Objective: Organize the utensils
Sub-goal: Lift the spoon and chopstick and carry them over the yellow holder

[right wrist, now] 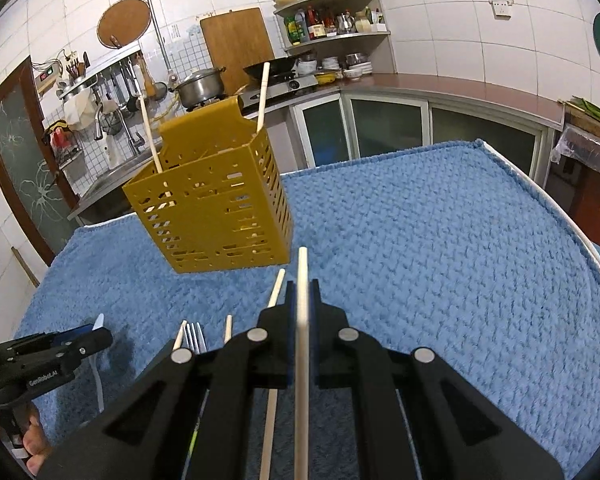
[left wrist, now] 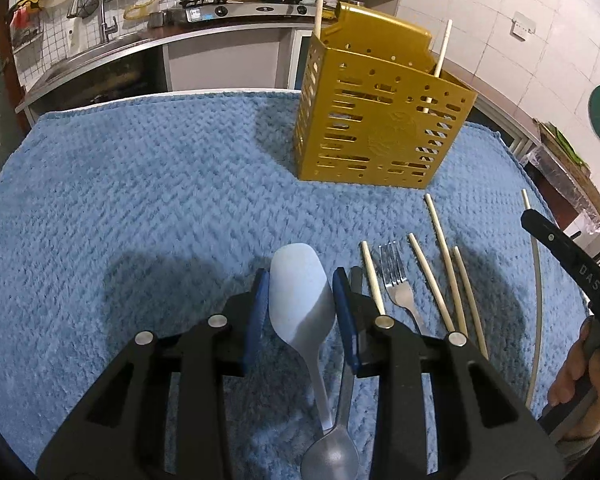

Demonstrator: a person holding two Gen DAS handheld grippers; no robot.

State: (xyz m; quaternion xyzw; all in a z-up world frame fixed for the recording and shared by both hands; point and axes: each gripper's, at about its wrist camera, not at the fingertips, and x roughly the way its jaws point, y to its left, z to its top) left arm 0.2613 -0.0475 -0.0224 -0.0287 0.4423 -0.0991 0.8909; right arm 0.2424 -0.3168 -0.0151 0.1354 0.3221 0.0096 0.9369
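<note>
While the left claw [left wrist: 300, 308] is held low over the blue towel [left wrist: 140, 200] that covers the surface, its blue pads stand apart on either side of a white rice paddle [left wrist: 300, 292], with a gap visible on both sides; nothing is gripped. A grey metal spoon [left wrist: 332, 456] lies beside the paddle's handle, its bowl toward the camera. To the right of the paddle a fork [left wrist: 398, 284] and several loose chopsticks [left wrist: 440, 256] are laid out flat on the towel, roughly parallel and pointing toward the holder.

The right claw [right wrist: 302, 300] is seen clamped on a single chopstick [right wrist: 302, 280], which runs lengthwise between the closed pads and projects forward toward the holder. Another chopstick [right wrist: 276, 288] lies on the towel just left of it.

The gold slotted utensil holder [right wrist: 216, 216] stands upright on the towel, toward the far edge of the surface. Two chopsticks [right wrist: 150, 136] are recorded already inside it, leaning out over the rim at opposite ends. A kitchen counter with a pot [right wrist: 200, 84] is noted behind.
</note>
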